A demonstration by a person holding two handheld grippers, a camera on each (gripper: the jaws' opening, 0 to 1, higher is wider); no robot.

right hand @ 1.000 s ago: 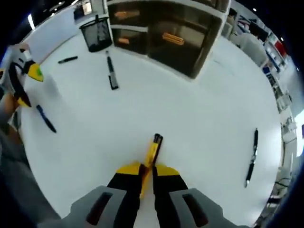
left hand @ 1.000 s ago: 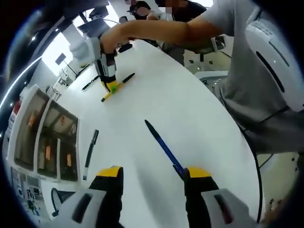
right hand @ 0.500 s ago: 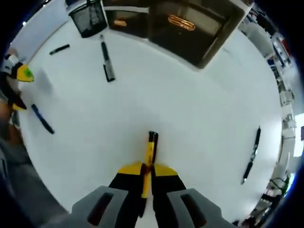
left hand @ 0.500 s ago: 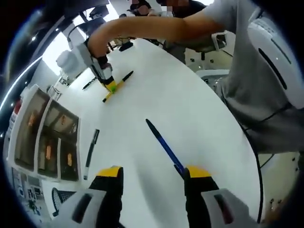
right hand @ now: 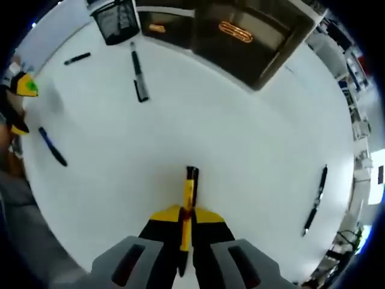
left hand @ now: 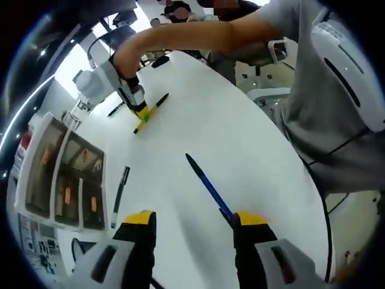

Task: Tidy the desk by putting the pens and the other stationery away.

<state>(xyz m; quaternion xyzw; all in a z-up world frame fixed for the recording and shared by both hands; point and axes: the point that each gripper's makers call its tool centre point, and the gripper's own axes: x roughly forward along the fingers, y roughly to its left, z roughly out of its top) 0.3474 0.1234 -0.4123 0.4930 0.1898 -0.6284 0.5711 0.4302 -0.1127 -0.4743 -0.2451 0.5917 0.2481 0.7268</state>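
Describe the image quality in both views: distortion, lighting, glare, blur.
Left gripper view: strong fisheye bending of the white table; bright overexposed window glow at upper left; the blue pen is sharp, the far right gripper softer. Right gripper view: the table edge curves into a bowl; the yellow pen between the jaws is crisp, the organizer dark with orange reflections; the edges smear.

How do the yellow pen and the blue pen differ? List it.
The yellow pen is clamped in the right tool; the blue pen lies loose on the white table by the open left tool. One barrel is yellow with a black end, the other dark blue. Both are slim pens.
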